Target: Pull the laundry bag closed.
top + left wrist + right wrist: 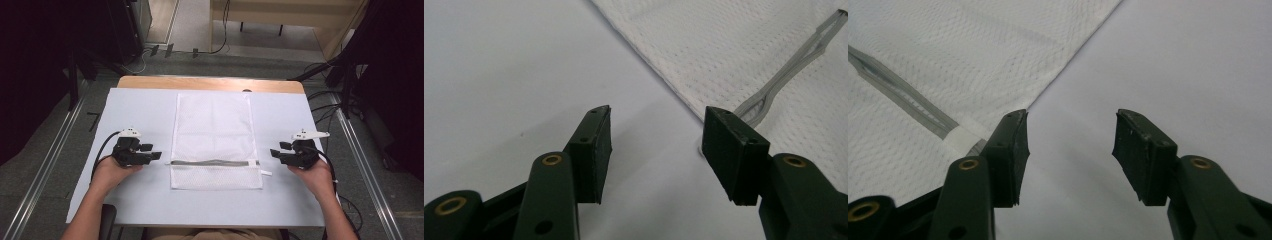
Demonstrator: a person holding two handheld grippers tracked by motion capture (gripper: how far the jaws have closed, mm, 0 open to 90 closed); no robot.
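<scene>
White mesh laundry bag lies flat in the middle of the surface, its long side running away from the person, its grey zipper crossing it near the close end; the zipper looks shut along nearly its whole length, with a small white pull tab poking out at the bag's right edge. Left tongs sit just beside the bag's left edge at zipper height, jaws spread and nothing between them; in the left gripper view the bag's edge and the zipper's end lie just ahead of the tips. Right tongs wait near the right edge, likewise spread wide and holding nothing; the right gripper view shows the white end of the zipper just beside one jaw. By my reading nothing is started yet: the bag is untouched, unfolded and not gripped; everything remains, beginning with a pinch at each side of the zipper line.
</scene>
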